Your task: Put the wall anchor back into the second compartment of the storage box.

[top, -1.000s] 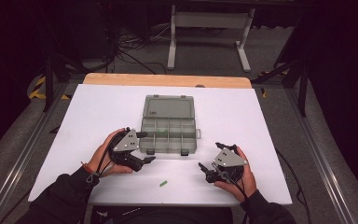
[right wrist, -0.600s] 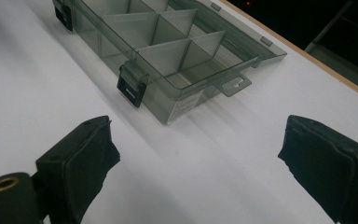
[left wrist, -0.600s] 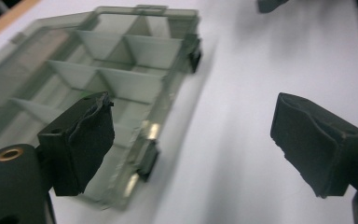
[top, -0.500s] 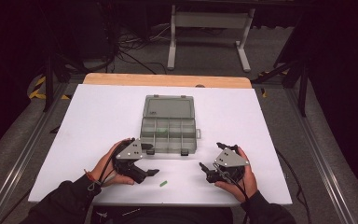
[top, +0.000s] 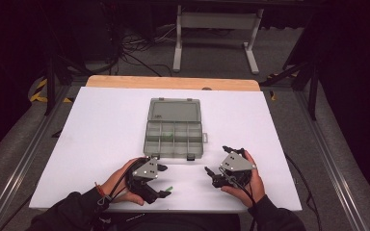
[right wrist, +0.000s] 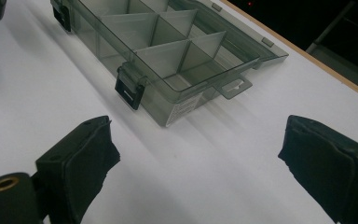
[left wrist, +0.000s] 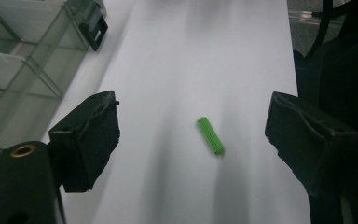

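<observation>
In the left gripper view we see our left gripper point(left wrist: 191, 135) with its fingers point(left wrist: 86, 140) spread wide, holding nothing. The small green ribbed plug point(left wrist: 210, 135) lies flat on the white desk point(left wrist: 191, 56) in the gap between them, nearer the right-hand finger in that view and touching neither. From the high view the same left gripper point(top: 161, 182) sits at the near edge of the desk, with the green plug point(top: 169, 188) just beside its tips.

In the right gripper view our right gripper point(right wrist: 196, 163) also has its fingers point(right wrist: 81, 163) released and wide apart, empty, with bare desk between them. Beyond them lies the clear compartment box point(right wrist: 168, 51), lid open, its black latch point(right wrist: 129, 91) facing us. From above, the right gripper point(top: 217, 169) is near the box's front right corner, apart from it. The box point(top: 174, 129) sits mid-desk, and one of its compartments point(top: 170, 137) holds something green.
</observation>
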Motion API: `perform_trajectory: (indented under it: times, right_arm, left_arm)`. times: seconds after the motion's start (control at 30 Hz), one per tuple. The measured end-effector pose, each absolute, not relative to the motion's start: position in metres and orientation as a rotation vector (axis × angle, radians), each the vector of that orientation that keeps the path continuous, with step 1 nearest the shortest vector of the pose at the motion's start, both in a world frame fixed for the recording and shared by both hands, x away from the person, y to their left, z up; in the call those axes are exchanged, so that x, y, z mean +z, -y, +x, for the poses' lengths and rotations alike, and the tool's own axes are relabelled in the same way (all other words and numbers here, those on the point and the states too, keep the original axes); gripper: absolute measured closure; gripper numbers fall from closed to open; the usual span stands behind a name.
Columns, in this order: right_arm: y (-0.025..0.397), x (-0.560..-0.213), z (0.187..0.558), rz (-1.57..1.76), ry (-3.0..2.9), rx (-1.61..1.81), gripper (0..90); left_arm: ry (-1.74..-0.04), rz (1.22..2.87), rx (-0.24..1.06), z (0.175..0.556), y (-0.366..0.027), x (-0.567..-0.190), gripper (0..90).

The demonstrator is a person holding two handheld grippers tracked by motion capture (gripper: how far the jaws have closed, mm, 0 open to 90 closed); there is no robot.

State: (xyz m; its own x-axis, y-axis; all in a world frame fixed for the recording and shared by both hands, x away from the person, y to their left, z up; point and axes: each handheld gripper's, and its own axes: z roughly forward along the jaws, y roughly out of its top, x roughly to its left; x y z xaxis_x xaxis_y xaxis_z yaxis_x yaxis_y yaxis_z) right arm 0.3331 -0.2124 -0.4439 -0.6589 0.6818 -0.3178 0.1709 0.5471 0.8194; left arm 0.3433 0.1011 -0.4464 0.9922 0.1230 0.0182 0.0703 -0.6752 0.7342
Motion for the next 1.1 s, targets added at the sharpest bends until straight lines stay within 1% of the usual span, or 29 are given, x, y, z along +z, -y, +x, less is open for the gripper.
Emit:
perform_trajectory:
  times: [0.1, 0.23, 0.37, 0.4, 0.43, 0.5, 0.57, 0.77, 0.8, 0.83, 0.93, 1.1]
  right_arm:
    - [0.212, -0.445, 0.332, 0.681, -2.158, 1.038, 9.3]
    - [0.213, -0.444, 0.331, 0.682, -2.155, 1.040, 9.3]
    - [0.213, -0.445, 0.330, 0.681, -2.159, 1.036, 9.3]
    - [0.213, -0.445, 0.330, 0.681, -2.159, 1.036, 9.3]
    - [0.213, -0.445, 0.330, 0.680, -2.159, 1.037, 9.3]
    - [0.213, -0.445, 0.331, 0.681, -2.160, 1.037, 9.3]
    - [0.214, -0.445, 0.331, 0.684, -2.162, 1.037, 9.3]
    - [0.213, -0.445, 0.331, 0.678, -2.167, 1.035, 9.3]
    - [0.213, -0.445, 0.331, 0.672, -2.168, 1.038, 9.3]
    - [0.213, -0.445, 0.331, 0.672, -2.169, 1.040, 9.3]
    - [0.212, -0.446, 0.331, 0.672, -2.175, 1.035, 9.3]
    - [0.212, -0.446, 0.332, 0.669, -2.178, 1.032, 9.3]
  left_arm:
    - [-0.128, 2.329, 0.078, 0.343, -0.098, -0.448, 19.3]
    - [-0.123, 2.362, 0.075, 0.344, -0.091, -0.454, 23.3]
    - [-0.126, 2.382, 0.044, 0.345, -0.091, -0.457, 36.6]
    - [-0.126, 2.382, 0.044, 0.345, -0.091, -0.457, 41.4]
    - [-0.122, 2.391, 0.021, 0.345, -0.092, -0.459, 48.5]
    - [-0.127, 2.394, 0.021, 0.345, -0.092, -0.459, 52.1]
    - [-0.130, 2.395, 0.019, 0.346, -0.094, -0.458, 62.8]
    - [-0.101, 2.407, 0.017, 0.345, -0.094, -0.457, 76.7]
    - [-0.092, 2.406, 0.015, 0.344, -0.093, -0.457, 76.7]
    - [-0.090, 2.411, 0.016, 0.344, -0.093, -0.457, 79.4]
    - [-0.087, 2.411, 0.018, 0.344, -0.093, -0.457, 82.8]
    - [-0.072, 2.400, 0.020, 0.345, -0.094, -0.458, 83.9]
